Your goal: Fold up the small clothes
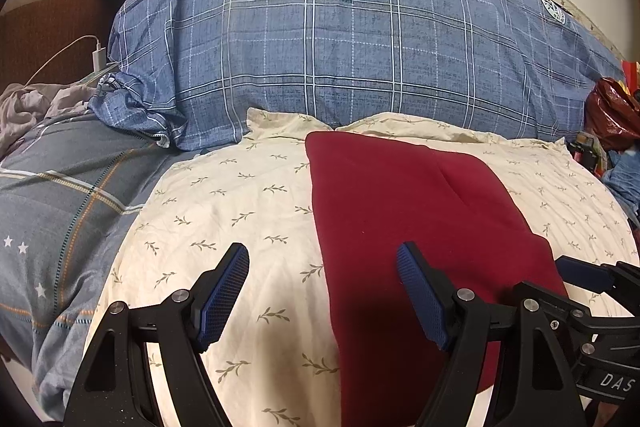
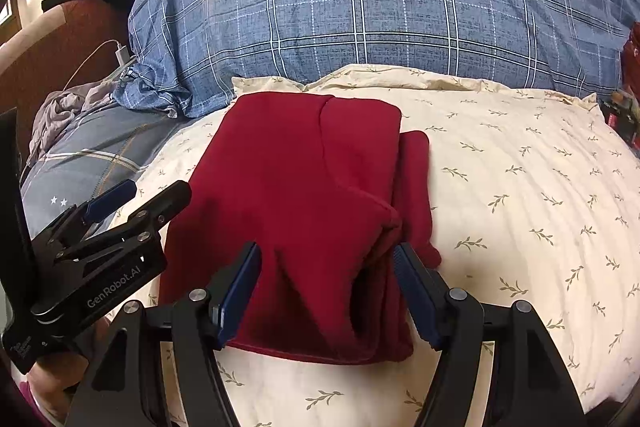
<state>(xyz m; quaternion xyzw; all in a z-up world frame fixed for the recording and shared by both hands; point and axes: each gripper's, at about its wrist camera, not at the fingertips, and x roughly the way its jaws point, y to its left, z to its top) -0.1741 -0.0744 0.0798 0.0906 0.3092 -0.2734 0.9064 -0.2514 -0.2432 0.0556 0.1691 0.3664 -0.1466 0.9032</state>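
Note:
A dark red garment (image 1: 400, 207) lies folded into a long rectangle on a cream leaf-print cloth (image 1: 240, 207). In the right wrist view the red garment (image 2: 304, 187) shows stacked layers, with a narrower strip sticking out along its right side. My left gripper (image 1: 322, 291) hovers open over the garment's near left edge, with nothing pinched between its blue pads. My right gripper (image 2: 328, 291) is open just above the garment's near end, and its pads stand apart from the fabric. Each gripper shows in the other's view: the right gripper (image 1: 588, 273) and the left gripper (image 2: 140, 197).
A bulky blue plaid duvet (image 1: 340, 47) is heaped behind the cream cloth (image 2: 520, 187). A grey-blue sheet (image 1: 60, 207) and a crumpled grey garment (image 1: 32, 107) lie to the left. A white charger and cable (image 1: 98, 55) sit at the back left. A red plastic bag (image 1: 612, 115) is at the right.

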